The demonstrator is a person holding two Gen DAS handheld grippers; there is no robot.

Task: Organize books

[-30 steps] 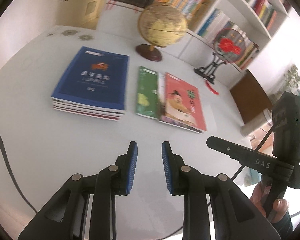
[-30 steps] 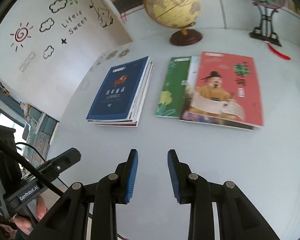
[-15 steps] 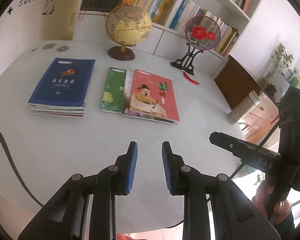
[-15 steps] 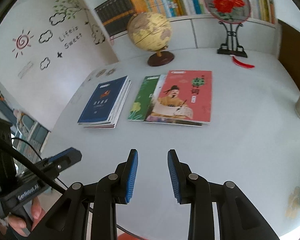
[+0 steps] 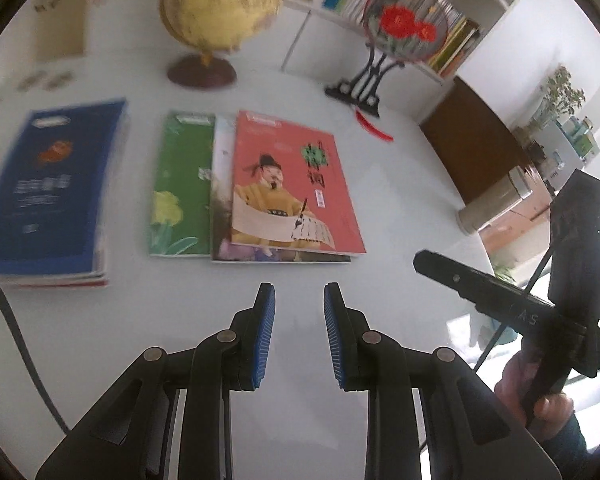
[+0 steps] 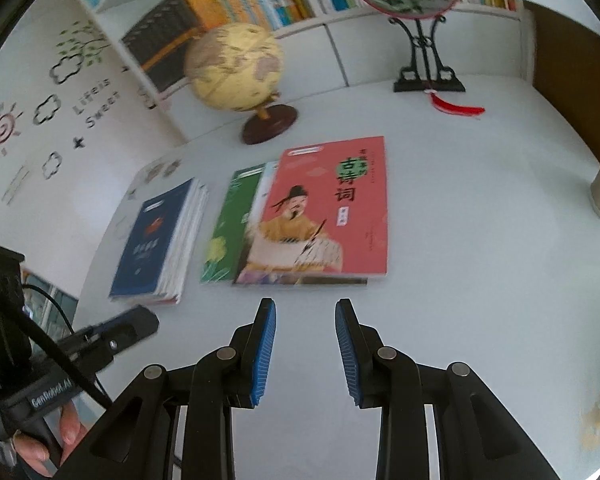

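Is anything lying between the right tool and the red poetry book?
Nothing: in the right wrist view, only bare white table separates the open right tool from the red poetry book, which tops the overlapping books.

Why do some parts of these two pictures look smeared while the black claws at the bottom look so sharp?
Left wrist view: the yellow globe and the dark blue book stack are streaked with motion blur, while the left gripper stays crisp. Right wrist view: the blur is milder, smearing the green book and the shelf books; the right gripper is sharp. Both fisheye views bend the white table's edges.
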